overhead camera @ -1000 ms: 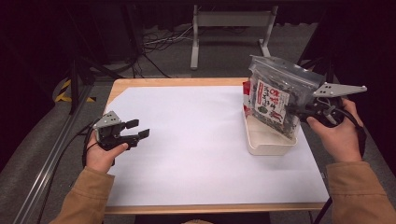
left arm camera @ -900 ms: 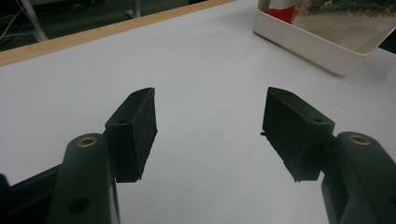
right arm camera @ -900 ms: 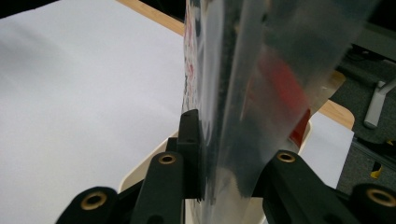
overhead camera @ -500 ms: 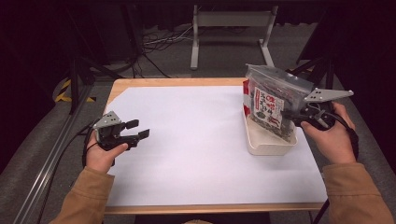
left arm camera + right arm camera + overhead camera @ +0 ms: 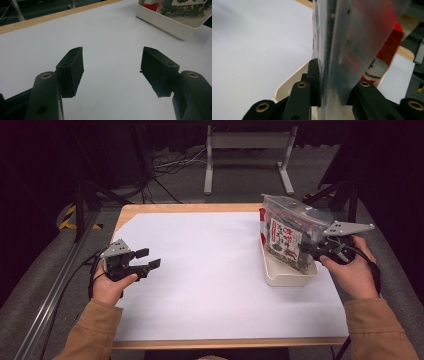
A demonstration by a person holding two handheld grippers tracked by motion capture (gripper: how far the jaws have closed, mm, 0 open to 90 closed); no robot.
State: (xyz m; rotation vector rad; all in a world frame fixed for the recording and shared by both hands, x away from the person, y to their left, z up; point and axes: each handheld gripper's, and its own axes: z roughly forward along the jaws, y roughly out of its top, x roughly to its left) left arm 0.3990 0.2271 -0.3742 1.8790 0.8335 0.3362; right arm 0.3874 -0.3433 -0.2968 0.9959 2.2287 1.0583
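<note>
A clear snack bag [image 5: 287,237] with a printed label and dark contents stands upright, its lower end down in a cream rectangular tray [image 5: 280,276] at the right of the table. My right gripper [image 5: 306,251] is shut on the bag's right side. In the right gripper view the bag [image 5: 347,42] rises between the two black jaws, with the tray's rim [image 5: 287,87] below and a red package [image 5: 387,50] behind. My left gripper [image 5: 148,259] rests at the left of the table, open and with nothing in it. In the left gripper view its fingers [image 5: 71,70] stand wide apart over the white sheet.
A white sheet [image 5: 210,275] covers most of the wooden table [image 5: 165,208]. The tray [image 5: 172,23] shows at the upper right of the left gripper view. Beyond the table stand a metal frame [image 5: 247,155] and floor cables [image 5: 165,165].
My right gripper has come down with the bag, whose lower end now sits deeper in the tray. The left gripper has kept still.
</note>
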